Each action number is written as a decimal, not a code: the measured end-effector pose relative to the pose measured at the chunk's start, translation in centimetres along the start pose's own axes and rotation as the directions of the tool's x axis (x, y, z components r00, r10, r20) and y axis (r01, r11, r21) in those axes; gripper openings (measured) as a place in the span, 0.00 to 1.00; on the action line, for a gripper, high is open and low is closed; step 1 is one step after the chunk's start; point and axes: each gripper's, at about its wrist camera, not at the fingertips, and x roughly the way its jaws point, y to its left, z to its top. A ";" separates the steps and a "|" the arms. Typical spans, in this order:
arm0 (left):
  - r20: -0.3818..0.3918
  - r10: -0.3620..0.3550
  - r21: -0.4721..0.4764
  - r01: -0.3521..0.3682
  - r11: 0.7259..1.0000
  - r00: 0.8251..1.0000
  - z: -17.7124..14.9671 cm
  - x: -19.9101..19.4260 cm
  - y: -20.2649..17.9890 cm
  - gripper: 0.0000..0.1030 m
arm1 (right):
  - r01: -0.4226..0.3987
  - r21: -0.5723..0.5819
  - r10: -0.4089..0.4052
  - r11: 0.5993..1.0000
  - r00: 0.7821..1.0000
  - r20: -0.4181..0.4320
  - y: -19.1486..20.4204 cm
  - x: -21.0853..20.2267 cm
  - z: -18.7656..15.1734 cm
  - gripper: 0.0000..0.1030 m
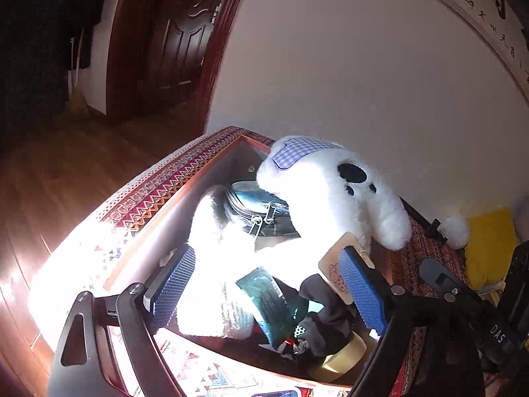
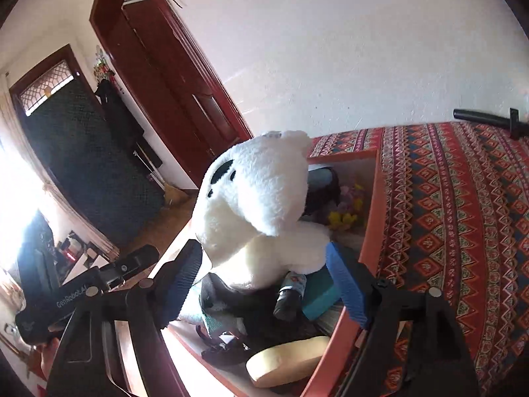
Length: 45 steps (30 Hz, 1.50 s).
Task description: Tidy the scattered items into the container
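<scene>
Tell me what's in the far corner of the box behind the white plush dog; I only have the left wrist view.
Observer: The right wrist view shows small yellow and pink soft toys lying in that corner of the box, behind the white plush dog.
Operator: Is the right gripper open or shut?
Observer: Open. The right gripper has its blue pads on either side of the dog's body. I cannot tell whether they touch it.
</scene>
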 end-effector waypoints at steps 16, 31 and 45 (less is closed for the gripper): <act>0.260 0.147 0.100 -0.178 0.979 0.954 -3.4 -12.4 -2.6 1.00 | 0.217 -0.381 -0.180 0.899 0.975 0.133 4.9 -15.3 -2.9 0.99; 0.240 0.188 0.157 -0.229 0.961 0.953 -13.6 -22.2 -5.7 1.00 | 0.291 -0.402 -0.270 0.868 0.957 0.108 7.5 -25.0 -7.7 0.99; 0.326 0.223 0.152 -0.284 0.947 0.919 -13.7 -26.2 -8.1 1.00 | 0.245 -0.396 -0.198 0.885 0.968 0.155 8.8 -30.0 -8.8 0.99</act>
